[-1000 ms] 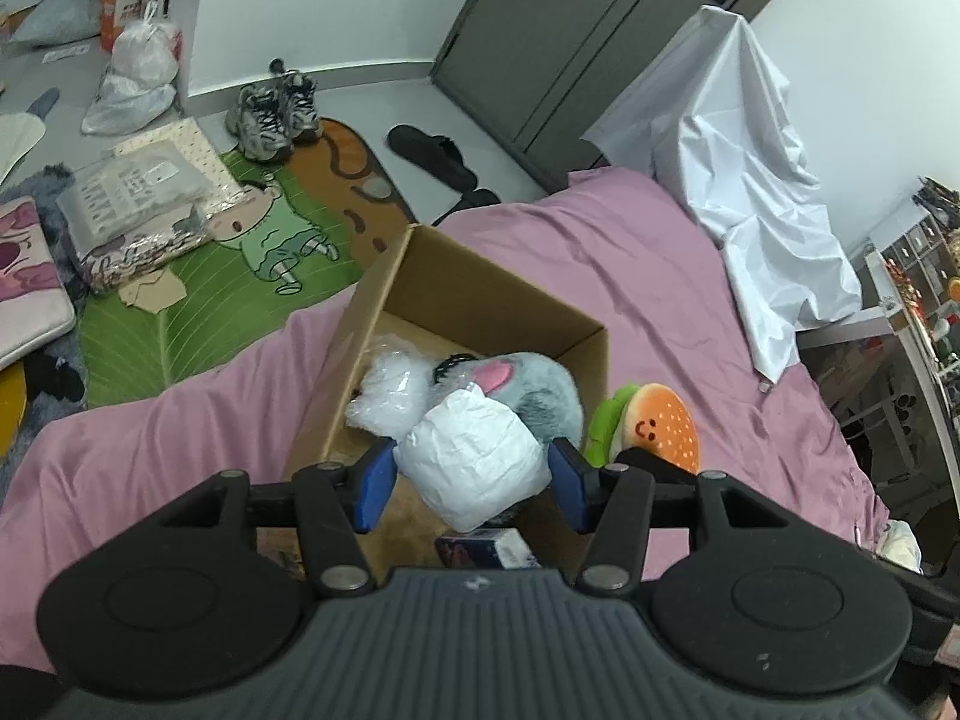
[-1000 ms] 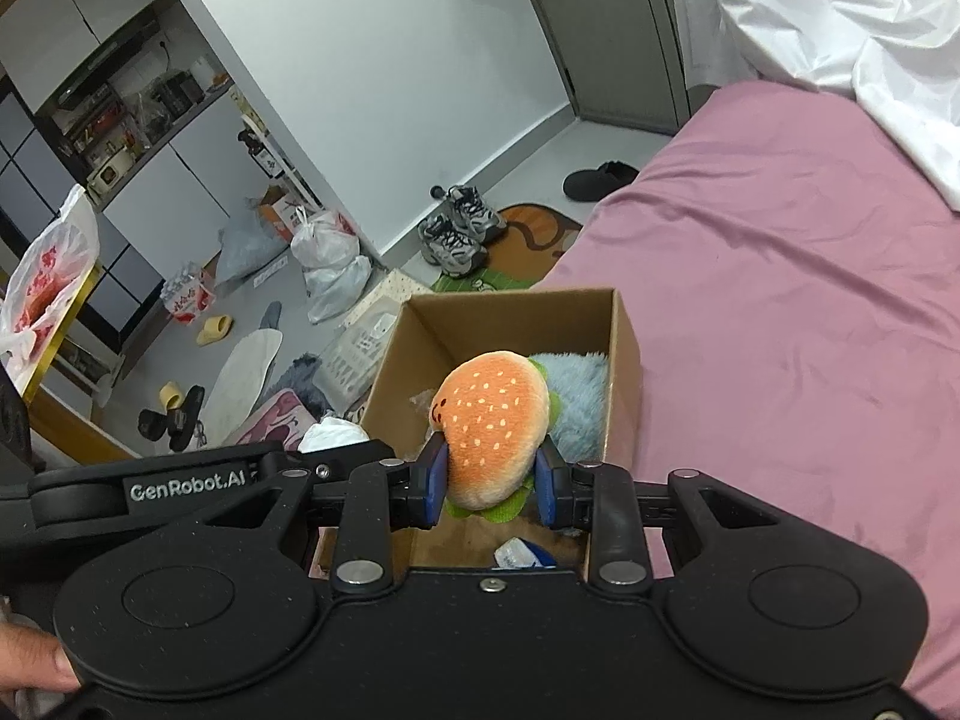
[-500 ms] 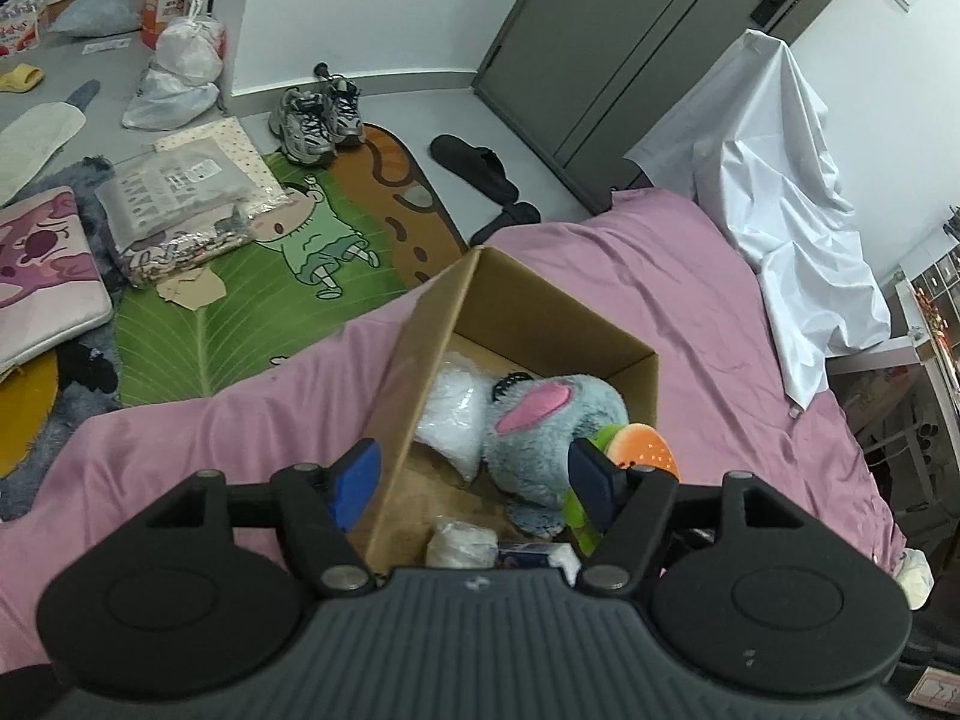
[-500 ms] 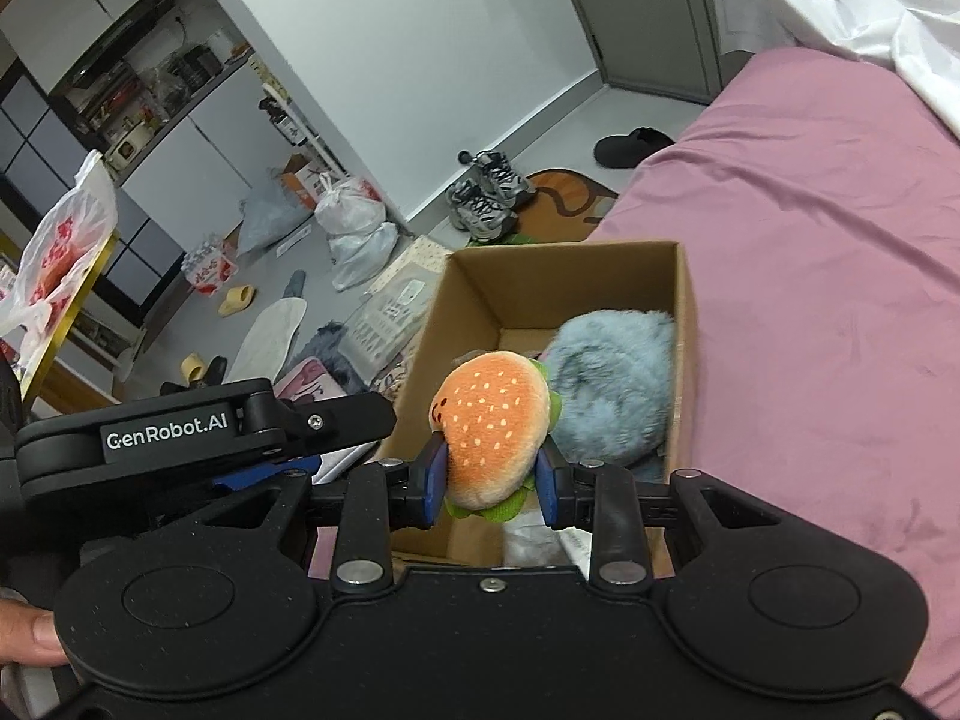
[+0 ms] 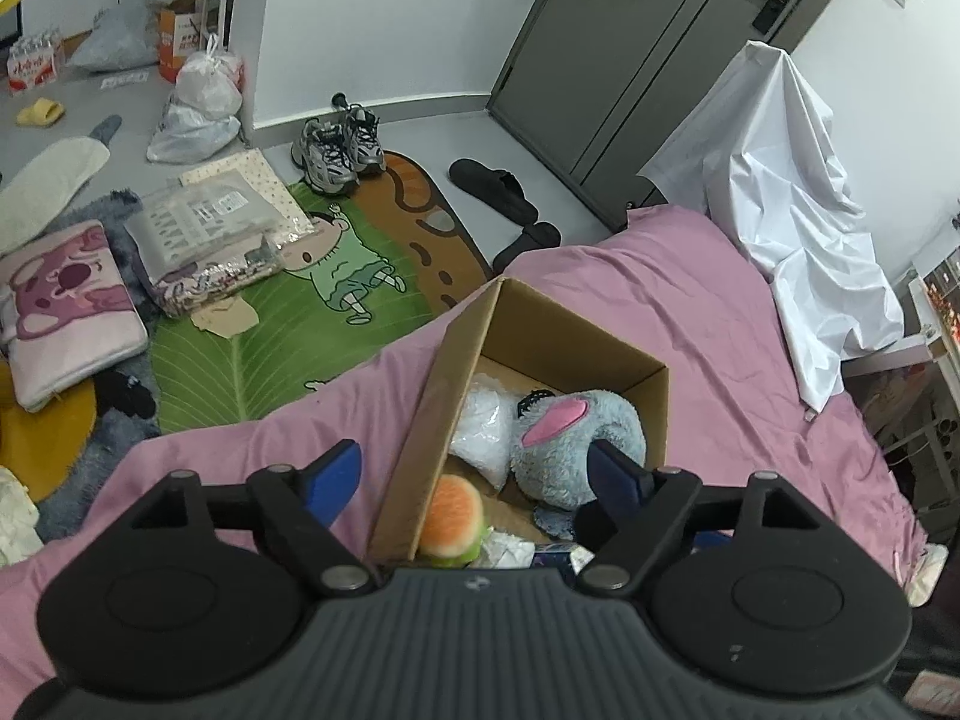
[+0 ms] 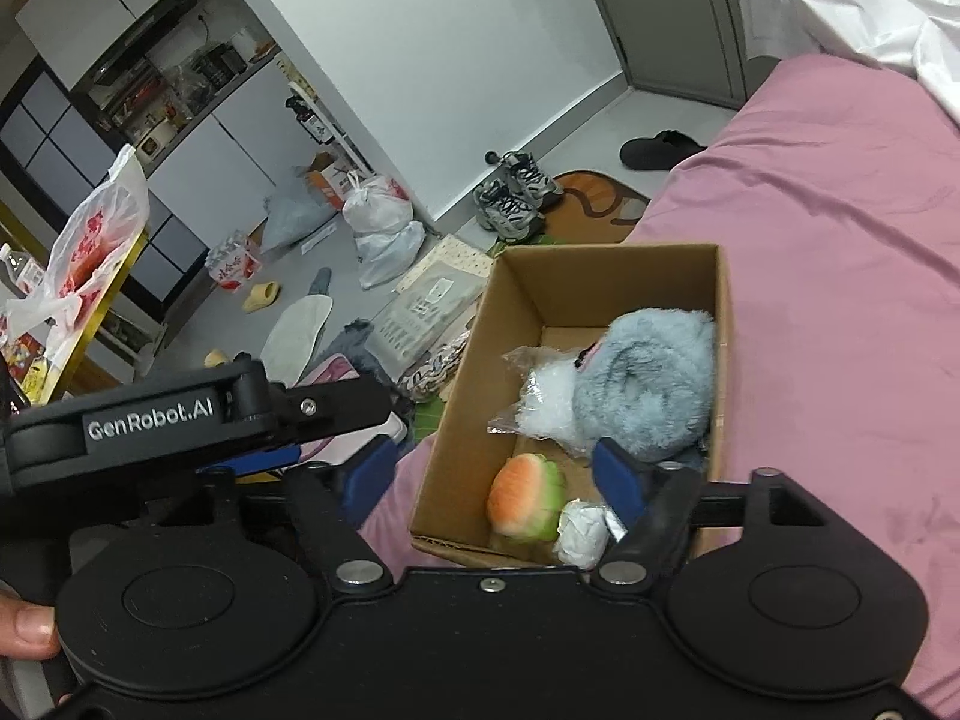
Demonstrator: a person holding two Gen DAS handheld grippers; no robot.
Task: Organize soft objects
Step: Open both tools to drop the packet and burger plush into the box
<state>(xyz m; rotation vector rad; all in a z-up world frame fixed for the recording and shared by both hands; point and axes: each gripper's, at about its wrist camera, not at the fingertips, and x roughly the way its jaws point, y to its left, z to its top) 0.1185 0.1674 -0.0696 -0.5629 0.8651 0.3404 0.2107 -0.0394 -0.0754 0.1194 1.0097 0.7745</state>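
Observation:
An open cardboard box (image 5: 456,354) (image 6: 456,372) stands on the pink bed. Inside lie a grey fluffy plush with a pink ear (image 5: 576,444) (image 6: 648,384), a clear bag of white stuffing (image 5: 483,435) (image 6: 540,402), a burger plush (image 5: 453,516) (image 6: 525,498) and a white wrapped bundle (image 6: 582,531). My left gripper (image 5: 474,474) is open and empty above the box's near end. My right gripper (image 6: 498,471) is open and empty just above the burger plush. The left gripper's body (image 6: 180,414) shows at the left of the right wrist view.
The pink bedsheet (image 5: 720,312) (image 6: 840,276) surrounds the box. A white sheet (image 5: 798,204) drapes at the bed's far end. On the floor lie a green leaf mat (image 5: 282,330), sneakers (image 5: 339,147) (image 6: 516,195), black slippers (image 5: 492,192), bags and cushions.
The left gripper opened and dropped the white bundle into the box. The right gripper opened and the burger plush now lies in the box. Both grippers rose slightly.

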